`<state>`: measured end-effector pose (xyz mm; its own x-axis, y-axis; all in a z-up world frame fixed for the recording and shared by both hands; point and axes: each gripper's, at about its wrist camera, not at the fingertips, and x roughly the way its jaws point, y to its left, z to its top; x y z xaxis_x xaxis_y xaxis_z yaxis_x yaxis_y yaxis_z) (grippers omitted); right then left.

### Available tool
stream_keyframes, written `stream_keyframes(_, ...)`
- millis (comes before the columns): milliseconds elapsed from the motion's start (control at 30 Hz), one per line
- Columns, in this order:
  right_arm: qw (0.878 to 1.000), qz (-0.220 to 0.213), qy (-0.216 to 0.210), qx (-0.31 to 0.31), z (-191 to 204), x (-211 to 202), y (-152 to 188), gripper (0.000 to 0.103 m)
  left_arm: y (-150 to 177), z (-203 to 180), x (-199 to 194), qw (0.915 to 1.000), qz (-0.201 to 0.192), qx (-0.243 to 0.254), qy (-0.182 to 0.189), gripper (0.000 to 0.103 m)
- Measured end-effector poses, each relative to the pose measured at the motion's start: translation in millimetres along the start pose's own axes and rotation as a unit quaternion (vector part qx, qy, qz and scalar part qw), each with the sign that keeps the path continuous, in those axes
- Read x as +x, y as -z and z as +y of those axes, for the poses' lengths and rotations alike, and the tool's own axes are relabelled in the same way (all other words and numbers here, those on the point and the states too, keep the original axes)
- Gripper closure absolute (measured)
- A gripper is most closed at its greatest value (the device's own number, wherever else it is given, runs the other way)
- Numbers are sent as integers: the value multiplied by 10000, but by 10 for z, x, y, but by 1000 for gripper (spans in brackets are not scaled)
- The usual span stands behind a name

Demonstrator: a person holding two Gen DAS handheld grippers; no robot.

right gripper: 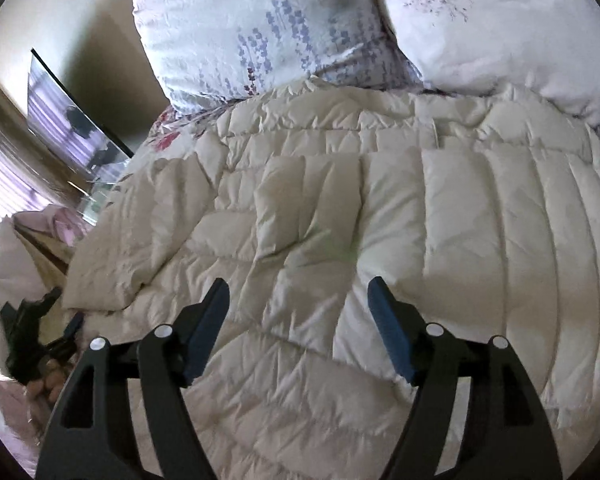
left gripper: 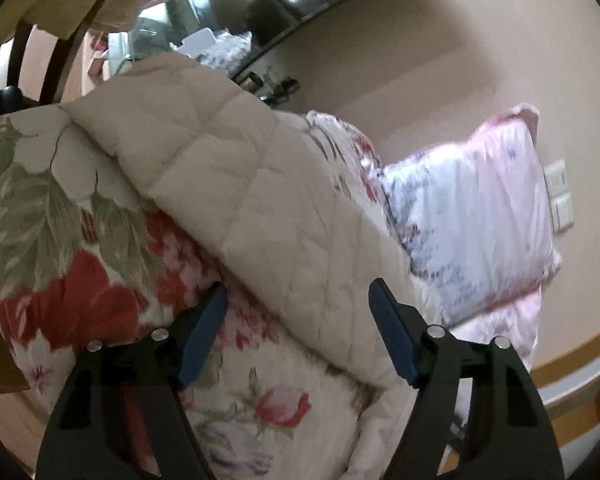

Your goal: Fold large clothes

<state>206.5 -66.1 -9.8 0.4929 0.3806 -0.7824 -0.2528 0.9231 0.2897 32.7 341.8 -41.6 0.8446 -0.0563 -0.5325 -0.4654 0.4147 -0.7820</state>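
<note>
Tongs, left (left gripper: 298, 320): released, blue pads spread wide, nothing between them. They hover just above the near edge of the cream quilted garment (left gripper: 260, 200), which lies draped over a floral quilt (left gripper: 60, 240) printed with red roses and green leaves. Behind the garment a pale pillow (left gripper: 472, 220) with lilac print leans near the beige wall (left gripper: 420, 60); a light switch plate (left gripper: 558, 196) sits on that wall at the right.

Tongs, right (right gripper: 298, 320): likewise released, pads apart, grasping nothing, positioned above the middle of the cream quilted garment (right gripper: 340, 220). The garment is spread across the bed, puffed and creased, its left edge folded up near the bed's side. Two pillows (right gripper: 260, 40) touch its far edge. At the lower left a dark object, probably the other tool (right gripper: 32, 340), appears blurred beside the garment's corner
</note>
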Motion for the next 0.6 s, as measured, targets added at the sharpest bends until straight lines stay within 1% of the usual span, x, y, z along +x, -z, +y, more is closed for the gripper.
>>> stream_keyframes(67, 9999, 54, -97, 51, -31, -30, 38, 31, -82, 45, 19, 9997, -107, -223, 31, 34)
stream_keyframes(200, 9999, 76, -121, 44, -47, -92, 98, 31, -220, 133, 35, 9983, -242, -522, 56, 39)
stream_keyframes(267, 9999, 81, -125, 23, -57, -106, 112, 31, -271, 184, 38, 9973, -279, -673, 70, 44)
stream_keyframes(400, 9999, 78, -116, -33, -66, -149, 143, 31, -334, 295, 16, 9944, -368, -978, 163, 50)
stream_keyframes(500, 9999, 54, -116, -32, -91, -176, 163, 31, -367, 357, 12, 9925, -425, -1127, 198, 56)
stream_keyframes(567, 9999, 39, -107, -34, -115, -200, 176, 31, -392, 403, 24, 9915, -424, -1216, 186, 70)
stream_keyframes(600, 9999, 28, -93, -35, -132, -214, 183, 31, -406, 431, 33, 9910, -419, -1258, 180, 74)
